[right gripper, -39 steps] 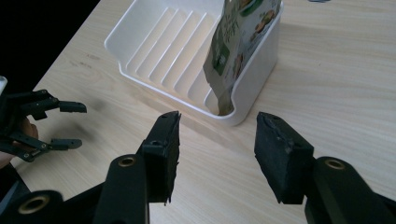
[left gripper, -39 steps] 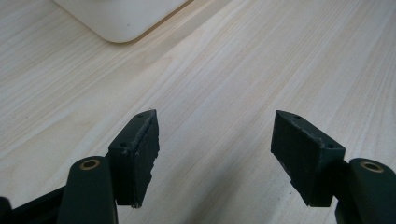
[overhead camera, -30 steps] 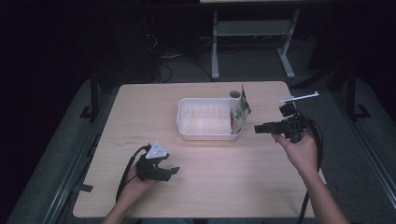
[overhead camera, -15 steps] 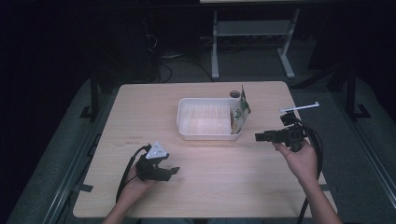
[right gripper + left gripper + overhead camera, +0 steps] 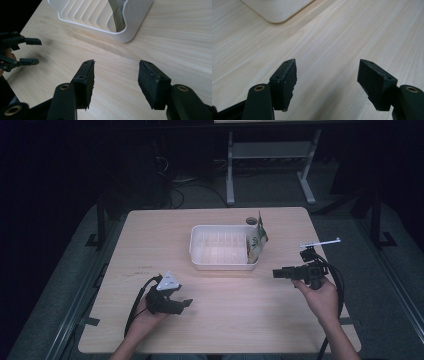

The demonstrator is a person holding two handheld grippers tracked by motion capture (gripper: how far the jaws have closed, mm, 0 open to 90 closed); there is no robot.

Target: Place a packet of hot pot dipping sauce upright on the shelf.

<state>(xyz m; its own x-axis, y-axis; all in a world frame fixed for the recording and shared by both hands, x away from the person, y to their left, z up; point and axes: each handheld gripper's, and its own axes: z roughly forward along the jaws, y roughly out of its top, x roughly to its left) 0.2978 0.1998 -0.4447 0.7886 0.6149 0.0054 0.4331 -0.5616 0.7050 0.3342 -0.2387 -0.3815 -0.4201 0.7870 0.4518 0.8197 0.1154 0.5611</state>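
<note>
Both grippers empty, jaws spread — left gripper low on table, right gripper near white tray; green packet leans upright inside tray's right end.

right gripper drawn back from tray

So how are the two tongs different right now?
The left tongs sit low at the near left of the table, far from the white tray. The right tongs are held up on the right side, pointing towards that tray. Both are black, open and empty.
</note>
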